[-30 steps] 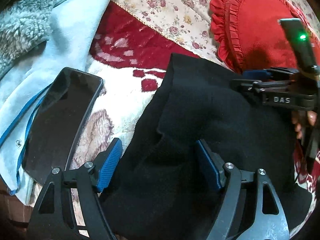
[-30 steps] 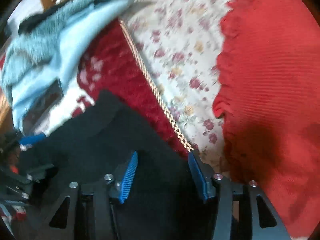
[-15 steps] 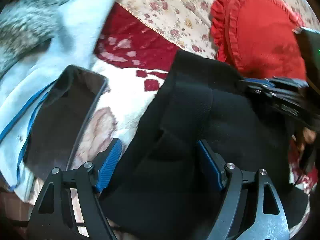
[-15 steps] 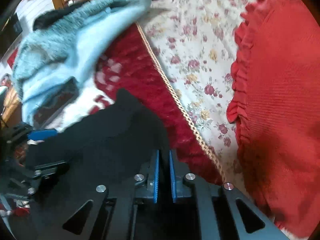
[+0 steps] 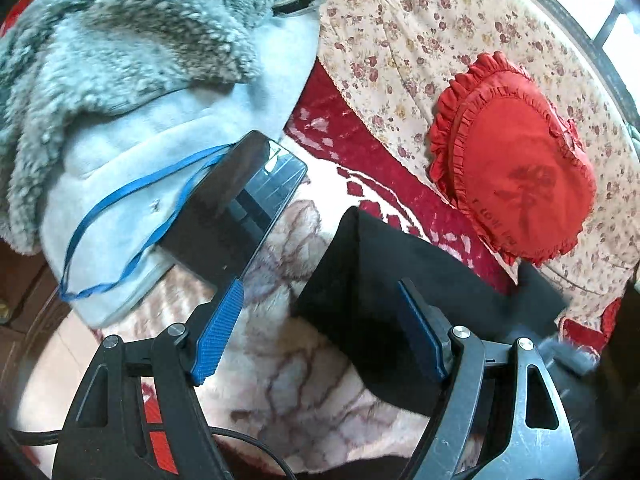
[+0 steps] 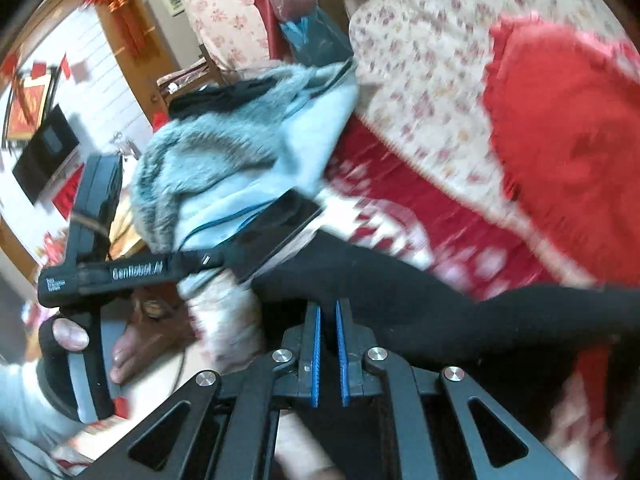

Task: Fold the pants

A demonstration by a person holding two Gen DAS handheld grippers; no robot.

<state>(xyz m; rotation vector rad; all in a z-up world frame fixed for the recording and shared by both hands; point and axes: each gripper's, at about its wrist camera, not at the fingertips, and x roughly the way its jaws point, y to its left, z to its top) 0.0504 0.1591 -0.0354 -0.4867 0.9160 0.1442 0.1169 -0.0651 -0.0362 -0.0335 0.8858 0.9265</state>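
My right gripper point(image 6: 328, 354) pinches the black pants point(image 6: 420, 300) at lower centre; left gripper point(image 5: 320, 344) gapes wide, empty. I should lift evenly, aligning edges.

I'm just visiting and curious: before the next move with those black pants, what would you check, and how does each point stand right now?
1. Right gripper clamped on the black pants: ok.
2. Left gripper open, free to grab: ok.
3. Left gripper holds the pants: not ok, nothing between its fingers.
4. Phone away from the pants: ok, beside them, not touching.
5. Fold lying flat: cannot tell, right view blurred.
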